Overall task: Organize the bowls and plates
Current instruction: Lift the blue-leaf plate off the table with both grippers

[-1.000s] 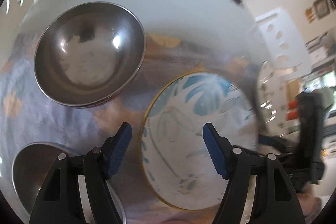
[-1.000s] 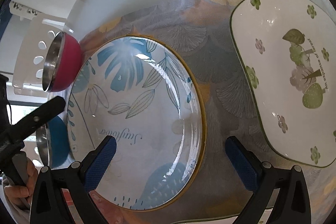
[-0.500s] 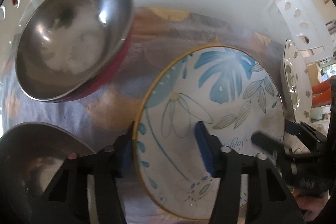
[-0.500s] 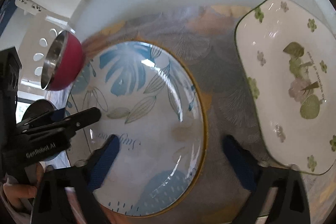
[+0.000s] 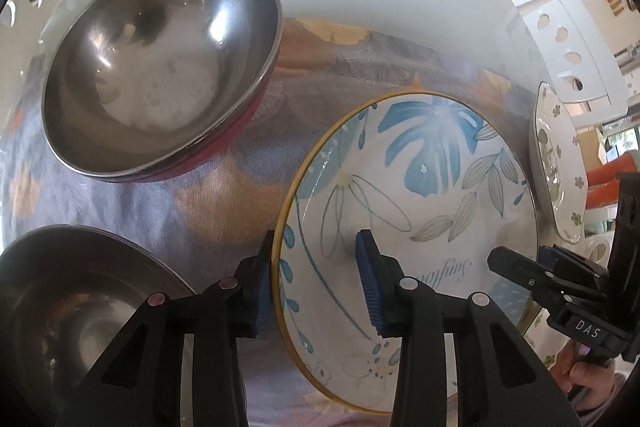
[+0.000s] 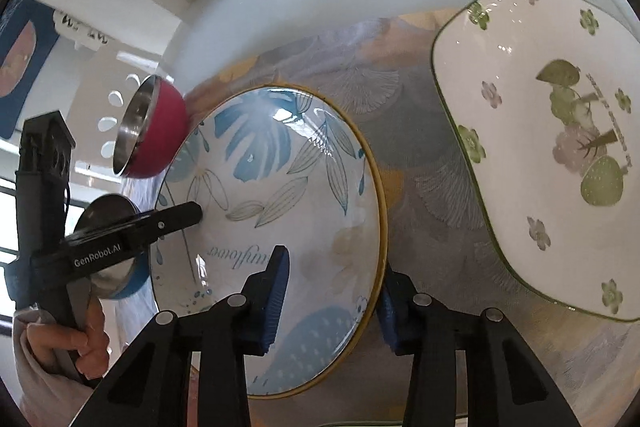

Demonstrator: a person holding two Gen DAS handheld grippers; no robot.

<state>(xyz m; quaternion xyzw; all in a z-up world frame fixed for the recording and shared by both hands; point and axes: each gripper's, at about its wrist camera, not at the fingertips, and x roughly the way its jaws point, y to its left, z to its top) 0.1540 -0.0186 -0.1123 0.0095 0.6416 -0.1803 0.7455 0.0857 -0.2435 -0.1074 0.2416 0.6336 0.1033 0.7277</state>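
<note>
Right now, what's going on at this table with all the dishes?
A person is working with a handheld tool in each hand, both set on the round blue-leaf plate. The left tool straddles the plate's left rim and the right tool its right rim, jaws closing, one finger inside the plate and one outside. The plate sits on the patterned cloth between a red steel bowl and a square green-flower plate.
</note>
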